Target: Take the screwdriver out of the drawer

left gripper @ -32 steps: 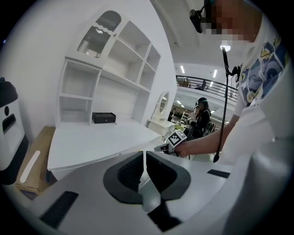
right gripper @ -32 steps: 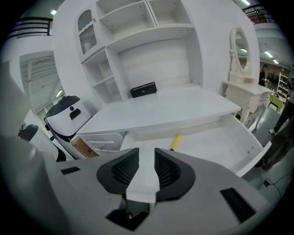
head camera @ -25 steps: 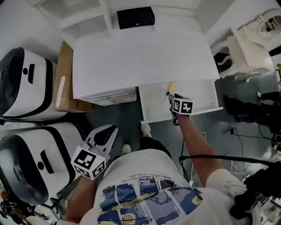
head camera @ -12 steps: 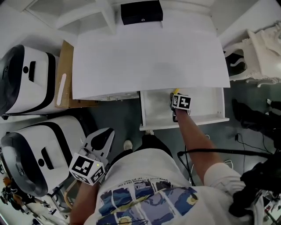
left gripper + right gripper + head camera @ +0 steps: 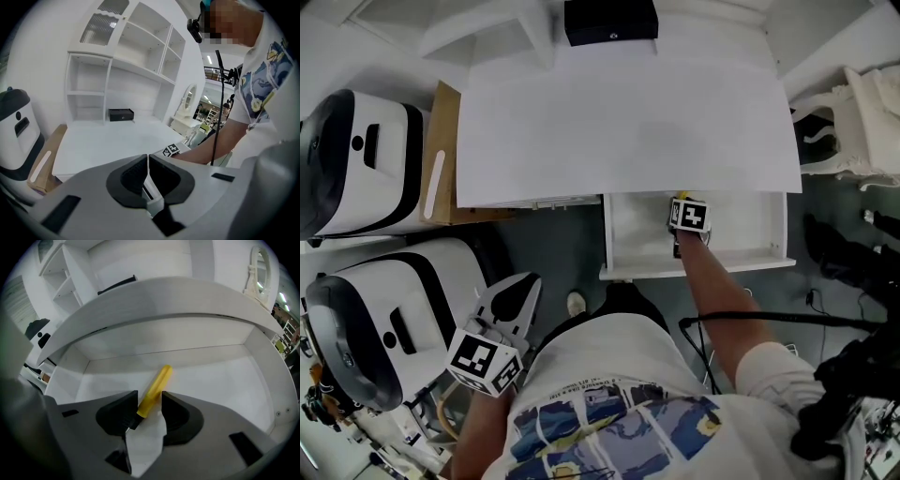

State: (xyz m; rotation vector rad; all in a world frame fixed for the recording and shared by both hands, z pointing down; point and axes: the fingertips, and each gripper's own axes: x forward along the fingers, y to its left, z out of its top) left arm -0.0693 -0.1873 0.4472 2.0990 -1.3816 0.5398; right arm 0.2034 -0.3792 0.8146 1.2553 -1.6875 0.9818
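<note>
screwdriver (image 5: 153, 390) | in drawer (image 5: 225, 376) | between right gripper (image 5: 149, 397) jaws, just closing, unclamped

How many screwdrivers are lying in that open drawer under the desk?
1. A yellow-handled screwdriver lies on the floor of the open drawer, handle end toward the back wall. The drawer's near part is hidden, so another could be out of sight.

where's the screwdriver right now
Right gripper view: the screwdriver lies in the open drawer under the desktop, between the right gripper's jaws, which have just been closing.
</note>
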